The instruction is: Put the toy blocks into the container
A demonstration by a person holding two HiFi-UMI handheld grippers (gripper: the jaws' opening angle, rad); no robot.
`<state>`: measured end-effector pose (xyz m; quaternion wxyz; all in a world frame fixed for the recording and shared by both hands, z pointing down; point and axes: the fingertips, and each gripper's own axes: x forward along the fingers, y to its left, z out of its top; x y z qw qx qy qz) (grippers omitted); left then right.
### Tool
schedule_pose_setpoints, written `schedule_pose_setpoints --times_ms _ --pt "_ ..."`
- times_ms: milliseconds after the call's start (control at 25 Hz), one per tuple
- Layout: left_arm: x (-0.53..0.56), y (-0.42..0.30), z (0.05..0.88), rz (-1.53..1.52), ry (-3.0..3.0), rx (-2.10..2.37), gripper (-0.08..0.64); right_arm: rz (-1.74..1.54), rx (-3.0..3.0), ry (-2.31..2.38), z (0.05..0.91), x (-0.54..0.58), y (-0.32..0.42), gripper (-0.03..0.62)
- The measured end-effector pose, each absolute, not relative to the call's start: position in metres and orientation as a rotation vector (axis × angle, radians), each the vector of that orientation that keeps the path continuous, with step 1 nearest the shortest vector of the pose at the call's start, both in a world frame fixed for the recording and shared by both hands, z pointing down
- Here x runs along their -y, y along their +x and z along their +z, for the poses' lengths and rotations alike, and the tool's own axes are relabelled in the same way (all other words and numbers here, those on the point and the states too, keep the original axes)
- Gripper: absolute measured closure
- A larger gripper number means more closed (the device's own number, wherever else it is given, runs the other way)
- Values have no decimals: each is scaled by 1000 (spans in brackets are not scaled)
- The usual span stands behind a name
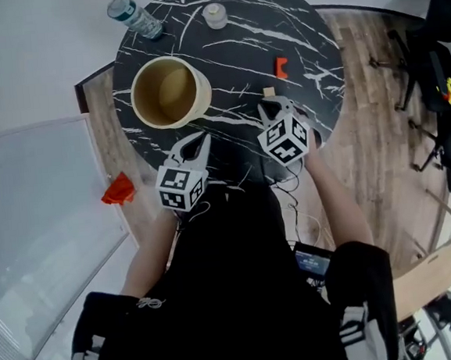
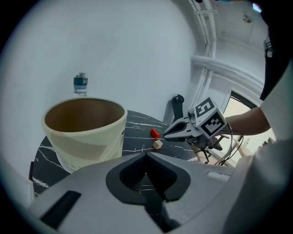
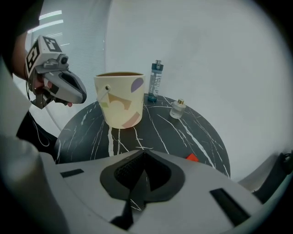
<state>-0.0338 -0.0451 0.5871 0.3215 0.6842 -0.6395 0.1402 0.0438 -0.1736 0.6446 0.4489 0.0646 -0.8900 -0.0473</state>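
Observation:
A cream container [image 1: 169, 92] stands on the left of the round black marble table [image 1: 229, 42]; its inside looks bare. A red block [image 1: 281, 68] lies right of the middle, with a small wooden block [image 1: 269, 91] just in front of it. My right gripper [image 1: 268, 107] is shut and holds nothing, its tips close behind the wooden block. My left gripper [image 1: 202, 138] is shut and holds nothing, near the container's front right. The left gripper view shows the container [image 2: 84, 132], red block [image 2: 155, 133], wooden block [image 2: 158, 144] and right gripper [image 2: 176, 132]. The right gripper view shows the container [image 3: 120, 100] and red block [image 3: 192, 157].
A water bottle [image 1: 134, 17] lies at the table's far left edge and a small glass jar [image 1: 214, 15] sits at the back. A red object [image 1: 118, 190] lies on the floor to the left. Black chairs [image 1: 436, 78] stand at the right.

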Motion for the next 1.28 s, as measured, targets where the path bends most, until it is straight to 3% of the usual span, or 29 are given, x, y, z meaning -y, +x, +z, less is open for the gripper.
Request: schedule_pose_setpoints --times_ms 160,360,480,920,1280 --pt "53 -28 606 377 1753 1677 560 -174 2151 77 661 182 44 595" --pt "60 -21 618 356 1705 1674 560 -466 2017 -115 677 195 51 586" --pt "59 -18 620 354 1689 1676 560 -523 1952 -234 689 197 55 502" --pt "52 -23 620 358 1654 1689 560 -563 1796 -396 726 210 57 417" --pt "35 -33 622 350 1619 1708 560 -440 1869 -361 728 199 44 457"
